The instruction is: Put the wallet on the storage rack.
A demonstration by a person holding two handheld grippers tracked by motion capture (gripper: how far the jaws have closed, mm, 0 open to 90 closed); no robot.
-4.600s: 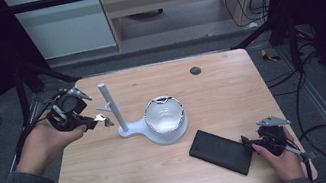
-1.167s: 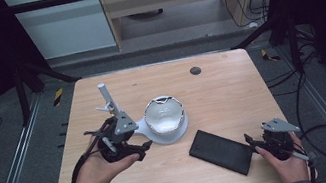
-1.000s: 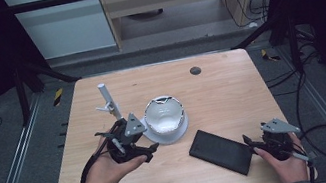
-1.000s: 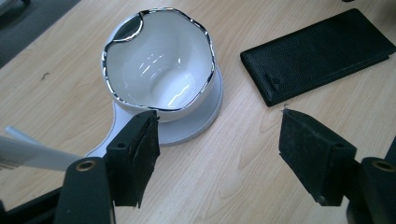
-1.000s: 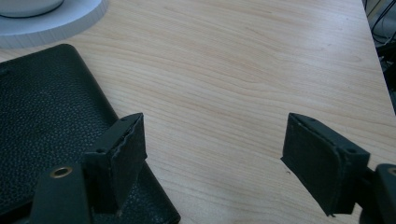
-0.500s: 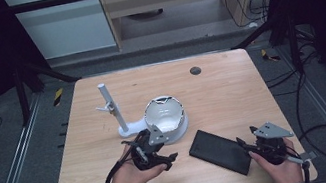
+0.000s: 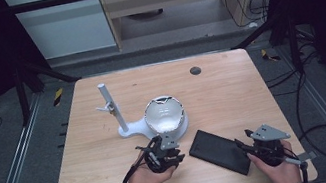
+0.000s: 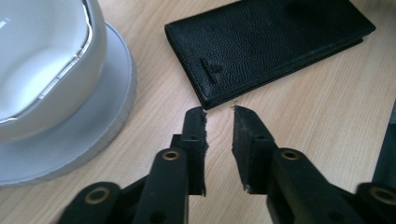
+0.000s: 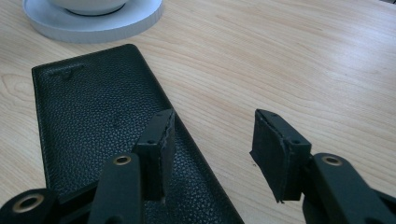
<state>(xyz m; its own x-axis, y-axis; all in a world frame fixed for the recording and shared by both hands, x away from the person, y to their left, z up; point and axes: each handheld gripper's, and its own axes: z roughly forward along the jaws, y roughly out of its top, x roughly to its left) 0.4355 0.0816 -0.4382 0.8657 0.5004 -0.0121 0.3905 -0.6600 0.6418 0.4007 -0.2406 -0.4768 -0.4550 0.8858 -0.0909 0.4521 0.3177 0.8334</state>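
A black leather wallet [image 7: 220, 151] lies flat at the table's front right, closed. My left gripper [image 7: 176, 156] rests low just left of it, and its tips [image 8: 219, 114] point at the wallet's [image 8: 266, 46] near corner without touching. The jaws have just been closing to a narrow gap with nothing between them. My right gripper [image 7: 242, 143] sits at the wallet's right end. Its jaws [image 9: 212, 135] have also been closing but stand apart, one over the wallet [image 9: 93, 121] and one over bare wood, neither pressing on it.
A white stand with a bowl-shaped cup [image 7: 165, 115] and an upright post [image 7: 109, 106] stands mid-table, close behind my left gripper. A small dark round hole [image 7: 195, 70] marks the far side. Cables trail off the table's right edge.
My left hand has come from beside the post, rightward and toward the front edge, down to the wallet's left corner, and its jaws have narrowed. The right hand has stayed put.
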